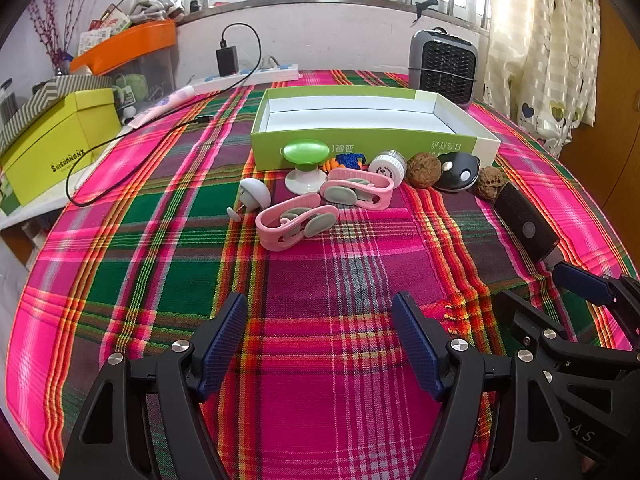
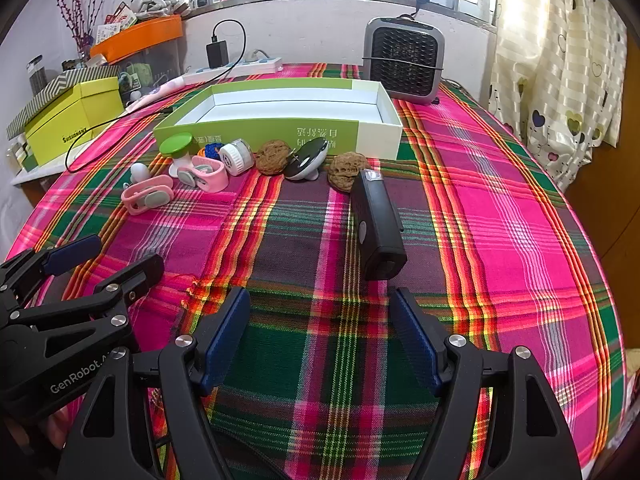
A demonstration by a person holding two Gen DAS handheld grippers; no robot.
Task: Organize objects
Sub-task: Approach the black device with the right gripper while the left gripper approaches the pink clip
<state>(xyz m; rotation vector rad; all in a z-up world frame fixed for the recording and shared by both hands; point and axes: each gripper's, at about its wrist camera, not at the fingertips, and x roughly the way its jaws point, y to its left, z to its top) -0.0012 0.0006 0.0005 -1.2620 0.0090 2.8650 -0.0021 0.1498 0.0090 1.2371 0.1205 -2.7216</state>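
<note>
green box (image 1: 360, 148): open, empty | small objects (image 1: 296, 222): row before it

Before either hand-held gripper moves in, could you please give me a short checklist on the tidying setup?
1. Left hand-held gripper open with nothing between its pads: ok.
2. Right hand-held gripper open with nothing between its pads: ok.
3. Green box open, inside bare as far as visible: ok.
4. Items outside the box, such as the pink clips and walnuts: not ok, still on the cloth.
5. Black device lying just ahead of the right one, nothing in the way: ok.
6. Blue item behind the clips: cannot tell what it is.
</note>
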